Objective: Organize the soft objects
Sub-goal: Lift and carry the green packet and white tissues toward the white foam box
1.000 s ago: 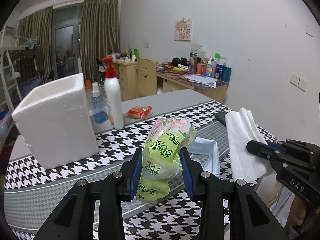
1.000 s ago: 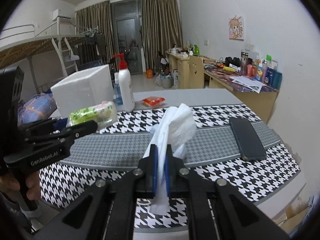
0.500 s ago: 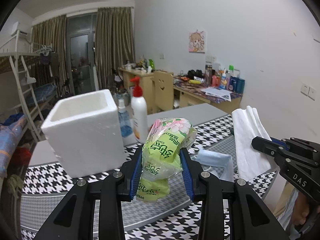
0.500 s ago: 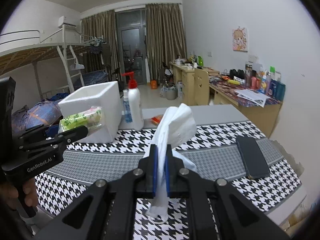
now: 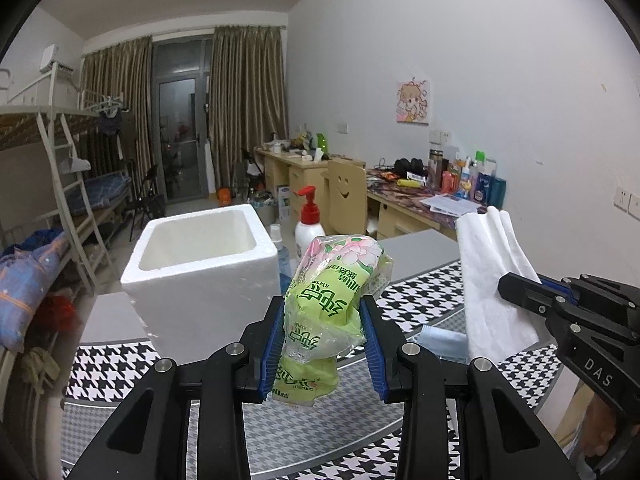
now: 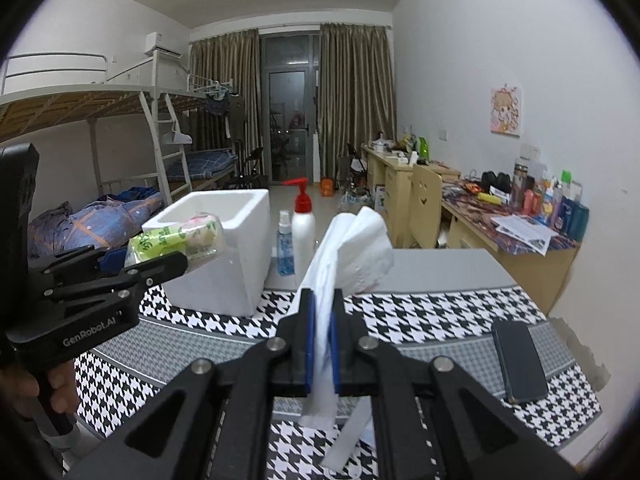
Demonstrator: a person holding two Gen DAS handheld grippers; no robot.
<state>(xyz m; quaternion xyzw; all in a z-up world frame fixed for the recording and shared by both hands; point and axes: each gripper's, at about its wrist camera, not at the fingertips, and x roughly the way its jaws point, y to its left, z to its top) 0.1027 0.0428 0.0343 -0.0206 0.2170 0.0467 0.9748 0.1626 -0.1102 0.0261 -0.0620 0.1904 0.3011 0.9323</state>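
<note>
My left gripper [image 5: 323, 334] is shut on a green tissue pack [image 5: 328, 300] and holds it in the air, in front of and right of the open white foam box [image 5: 200, 276]. In the right wrist view the pack [image 6: 176, 240] sits level with the box's near rim [image 6: 212, 236]. My right gripper [image 6: 321, 344] is shut on a white folded cloth [image 6: 348, 256] that sticks up and hangs below the fingers. The cloth also shows in the left wrist view [image 5: 492, 276], held by the right gripper [image 5: 520, 292].
A red-pump white bottle [image 6: 302, 224] and a small blue spray bottle [image 6: 285, 248] stand right of the box. A dark phone [image 6: 518, 360] lies at the table's right edge. A light blue item [image 5: 444, 344] lies on the houndstooth cloth [image 6: 420, 312].
Both grippers have risen with their loads; the foam box's open top now shows. The tissue pack has moved closer to the box. Both grips are unchanged.
</note>
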